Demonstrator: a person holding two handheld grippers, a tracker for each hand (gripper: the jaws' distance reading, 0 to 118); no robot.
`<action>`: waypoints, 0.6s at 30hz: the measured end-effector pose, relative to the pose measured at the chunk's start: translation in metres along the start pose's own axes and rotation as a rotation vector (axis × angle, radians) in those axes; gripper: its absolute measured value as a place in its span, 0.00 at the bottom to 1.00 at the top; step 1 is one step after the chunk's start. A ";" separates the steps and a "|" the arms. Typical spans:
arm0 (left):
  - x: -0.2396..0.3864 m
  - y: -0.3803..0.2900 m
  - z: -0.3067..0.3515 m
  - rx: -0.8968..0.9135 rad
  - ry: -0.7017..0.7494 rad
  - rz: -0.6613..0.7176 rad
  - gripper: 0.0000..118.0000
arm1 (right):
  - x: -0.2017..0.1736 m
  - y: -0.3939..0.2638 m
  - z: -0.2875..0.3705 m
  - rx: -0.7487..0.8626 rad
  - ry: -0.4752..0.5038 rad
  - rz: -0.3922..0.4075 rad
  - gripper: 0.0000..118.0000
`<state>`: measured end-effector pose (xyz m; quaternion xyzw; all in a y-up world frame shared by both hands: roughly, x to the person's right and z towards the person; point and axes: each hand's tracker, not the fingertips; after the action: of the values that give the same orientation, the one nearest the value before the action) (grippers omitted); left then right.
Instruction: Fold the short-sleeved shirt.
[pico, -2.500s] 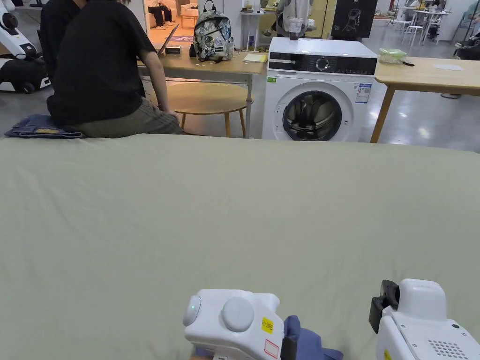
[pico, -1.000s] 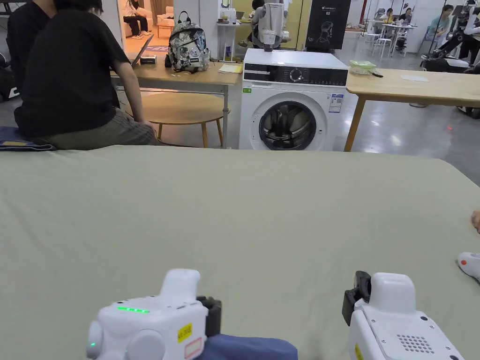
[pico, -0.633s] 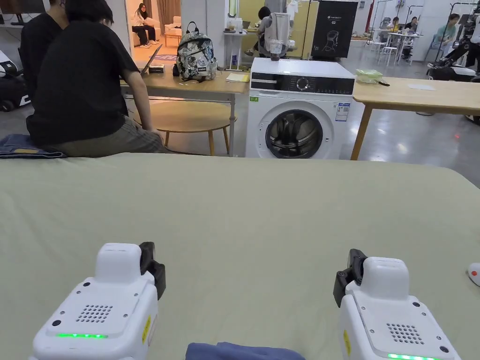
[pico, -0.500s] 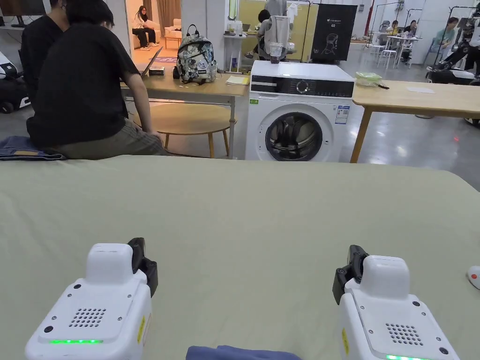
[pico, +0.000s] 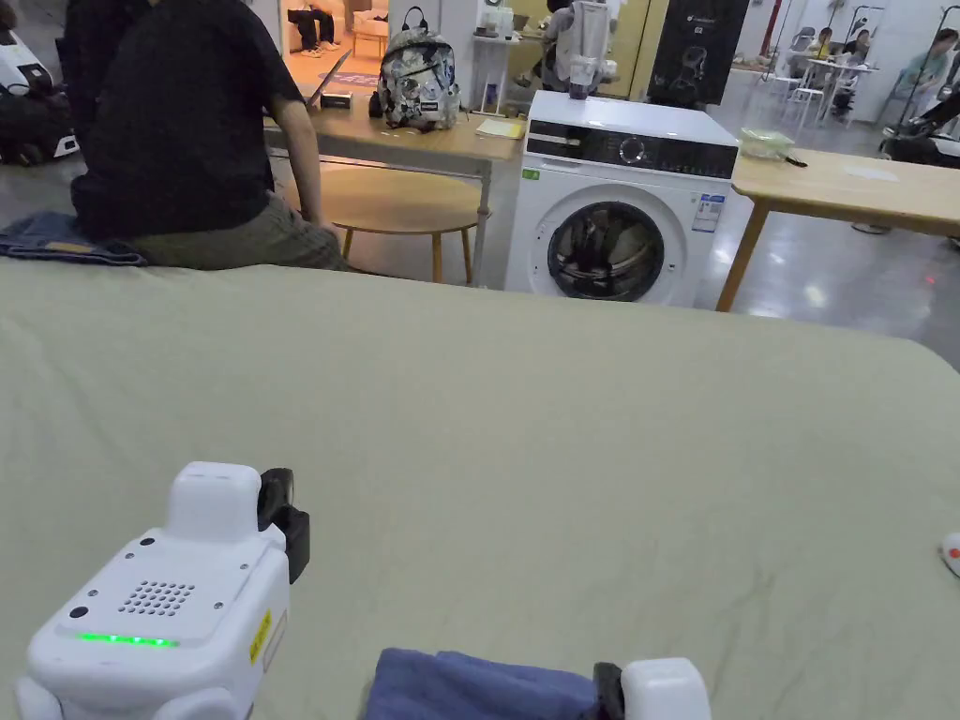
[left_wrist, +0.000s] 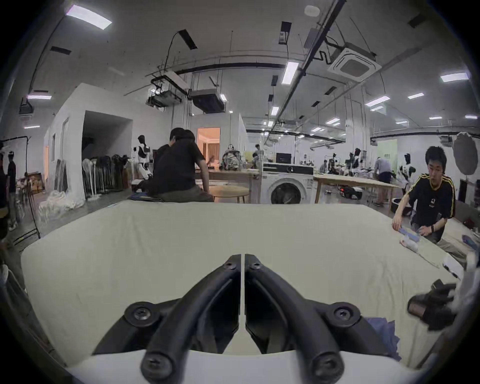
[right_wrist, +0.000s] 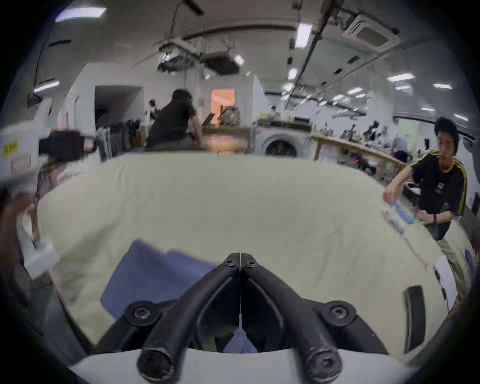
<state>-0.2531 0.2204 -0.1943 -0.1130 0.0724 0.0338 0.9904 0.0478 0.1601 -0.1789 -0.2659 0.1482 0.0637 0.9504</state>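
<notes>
We see the blue shirt (pico: 487, 684) bunched at the near edge of the green bed sheet (pico: 562, 422), at about six o'clock in the head view, its long axis running from nine to three o'clock. Our left gripper (left_wrist: 242, 262) hovers off the sheet with its jaws together on nothing, the shirt off toward its four o'clock. Our right gripper (right_wrist: 240, 261) also has its jaws closed and empty; it sits right at the shirt's right end, and in its own view the cloth lies toward eight o'clock and passes beneath the jaws. We judge the right gripper the nearer one, so any pick-up should start there, with the jaws first opened and dropped onto the nearest edge.
</notes>
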 end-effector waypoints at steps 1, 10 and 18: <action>-0.002 -0.004 0.002 -0.016 -0.003 0.002 0.00 | -0.005 -0.007 -0.007 -0.039 0.004 0.016 0.00; -0.035 -0.042 0.018 -0.259 -0.102 0.111 0.00 | -0.002 -0.036 -0.049 -0.194 -0.050 -0.036 0.00; -0.060 -0.073 -0.011 -0.598 -0.478 0.387 0.71 | 0.004 -0.038 -0.056 -0.210 -0.049 -0.067 0.00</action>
<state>-0.3076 0.1440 -0.1804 -0.3684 -0.1523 0.2639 0.8783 0.0457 0.0986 -0.2074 -0.3673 0.1085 0.0535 0.9222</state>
